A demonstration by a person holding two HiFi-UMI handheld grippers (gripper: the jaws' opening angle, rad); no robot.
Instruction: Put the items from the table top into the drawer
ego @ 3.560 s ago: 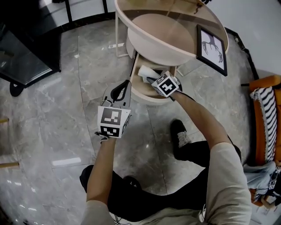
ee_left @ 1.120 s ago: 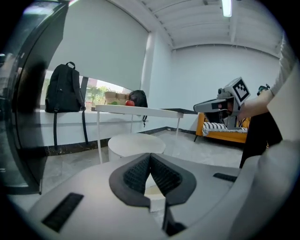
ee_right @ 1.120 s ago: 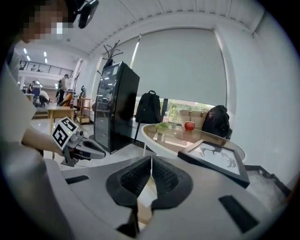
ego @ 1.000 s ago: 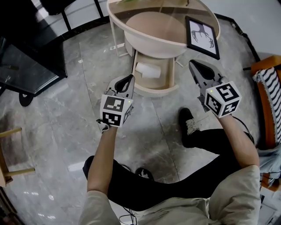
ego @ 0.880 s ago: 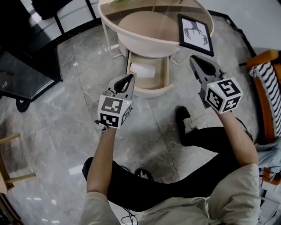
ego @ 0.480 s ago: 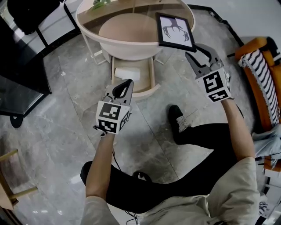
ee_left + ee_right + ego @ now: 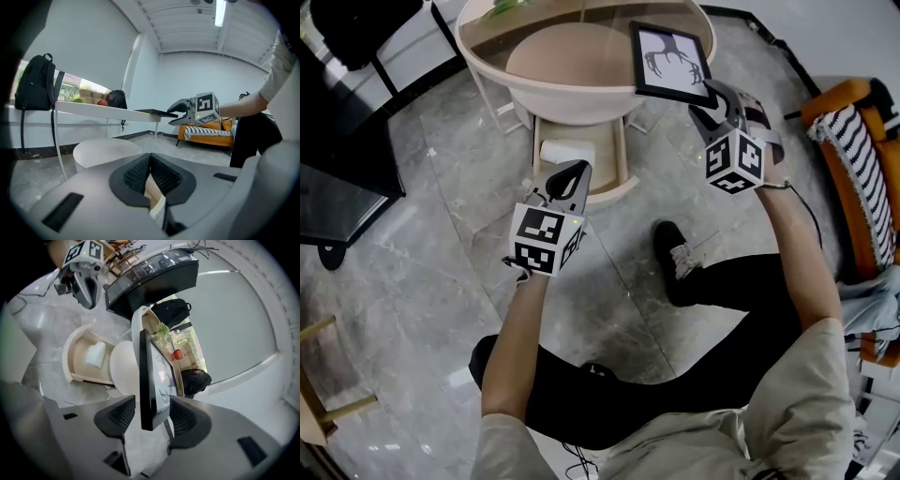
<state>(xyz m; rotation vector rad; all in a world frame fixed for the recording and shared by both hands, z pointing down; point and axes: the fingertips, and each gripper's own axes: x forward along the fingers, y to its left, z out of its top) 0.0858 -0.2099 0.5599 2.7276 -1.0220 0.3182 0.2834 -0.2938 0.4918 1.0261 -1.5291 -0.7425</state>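
A black picture frame (image 7: 672, 64) with an antler print lies on the round glass table (image 7: 478, 42), overhanging its right rim. My right gripper (image 7: 711, 96) is at the frame's near corner. In the right gripper view its jaws have just been opening, and the right gripper (image 7: 152, 411) stands open around the frame's edge (image 7: 153, 376) with gaps on both sides. Below the table the drawer (image 7: 617, 159) is pulled out, with a white folded item (image 7: 567, 152) inside. My left gripper (image 7: 578, 169) hovers shut just in front of the drawer, with nothing in it (image 7: 151, 159).
An orange sofa with a striped cushion (image 7: 862, 141) stands at the right and a black cabinet (image 7: 337, 141) at the left. The person's shoe (image 7: 675, 258) is on the marble floor near the drawer. Fruit (image 7: 177, 354) and a black bag (image 7: 194, 380) sit on the table's far side.
My right gripper has swung in to the frame's near corner, rolled over, and opened its jaws around the frame's edge. My left gripper shifted a little in front of the drawer, still shut.
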